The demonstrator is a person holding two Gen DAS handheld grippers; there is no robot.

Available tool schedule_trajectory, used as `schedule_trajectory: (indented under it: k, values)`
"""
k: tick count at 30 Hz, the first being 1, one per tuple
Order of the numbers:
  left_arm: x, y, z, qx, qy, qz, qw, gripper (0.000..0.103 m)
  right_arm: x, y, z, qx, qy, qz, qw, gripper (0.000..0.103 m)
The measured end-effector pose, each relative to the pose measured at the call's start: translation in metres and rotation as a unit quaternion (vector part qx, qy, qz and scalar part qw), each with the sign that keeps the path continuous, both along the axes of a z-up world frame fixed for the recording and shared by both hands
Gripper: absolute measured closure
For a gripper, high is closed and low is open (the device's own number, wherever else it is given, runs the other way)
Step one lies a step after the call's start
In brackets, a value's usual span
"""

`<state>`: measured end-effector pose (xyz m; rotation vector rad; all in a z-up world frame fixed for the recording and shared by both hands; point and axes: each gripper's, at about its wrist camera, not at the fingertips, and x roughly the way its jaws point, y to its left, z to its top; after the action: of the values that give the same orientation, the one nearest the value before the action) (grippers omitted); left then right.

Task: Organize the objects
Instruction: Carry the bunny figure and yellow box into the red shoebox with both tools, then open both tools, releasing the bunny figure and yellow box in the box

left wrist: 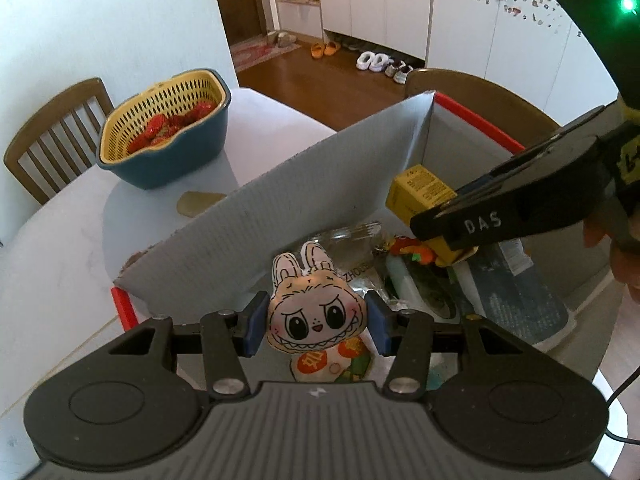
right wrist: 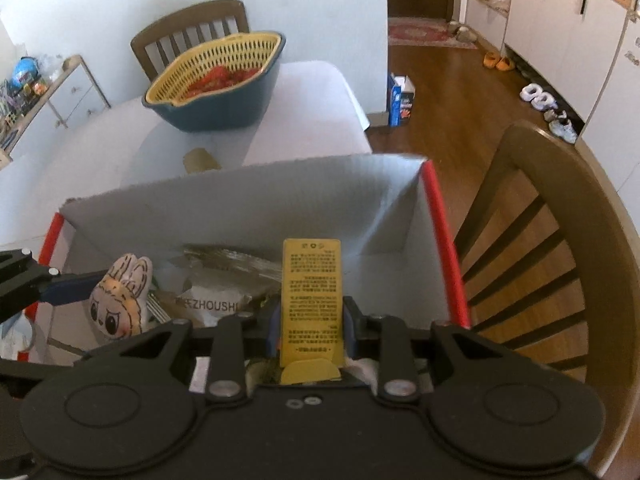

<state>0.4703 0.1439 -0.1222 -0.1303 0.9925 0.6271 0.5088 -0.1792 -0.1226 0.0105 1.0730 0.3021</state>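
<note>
Left gripper [left wrist: 317,322] clamped rabbit-face packet [left wrist: 316,312] by sides, over near left of grey box [left wrist: 320,184]. Right gripper [right wrist: 311,330] pinched yellow carton [right wrist: 312,292] upright, over box's right half. Both angled down – likely for dropping items among packets inside.

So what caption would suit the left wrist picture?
Left gripper holds a bunny-faced packet over the grey box while the right gripper brings a yellow carton.
</note>
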Motion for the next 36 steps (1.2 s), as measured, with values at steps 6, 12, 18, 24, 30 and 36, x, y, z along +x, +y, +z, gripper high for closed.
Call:
schedule_trajectory:
  k: [6,12,18,24,30,36]
  values:
    - [0.001,0.003,-0.01,-0.015,0.01,0.005,0.9998,0.053,0.003,0.003,-0.009,-0.005,0.01,0.009,1.0,0.075]
    - [0.003,0.007,-0.016,-0.026,0.02,0.012,0.9994,0.052,0.006,0.002,-0.007,-0.006,0.019,0.007,1.0,0.073]
    - [0.004,0.004,-0.018,-0.026,0.028,0.005,0.9993,0.051,0.006,0.002,-0.007,-0.014,0.019,0.003,1.0,0.07]
    - [0.0,0.001,-0.016,-0.017,0.028,0.011,0.9994,0.033,-0.004,-0.003,0.0,-0.011,0.013,-0.006,1.0,0.068]
    - [-0.009,-0.003,-0.009,-0.017,0.008,0.006,0.9998,0.028,-0.022,-0.009,0.013,0.005,-0.003,-0.008,1.0,0.062]
    - [-0.021,-0.013,0.003,-0.013,-0.012,0.0,0.9998,0.026,-0.042,-0.012,0.025,0.016,-0.017,-0.014,1.0,0.056]
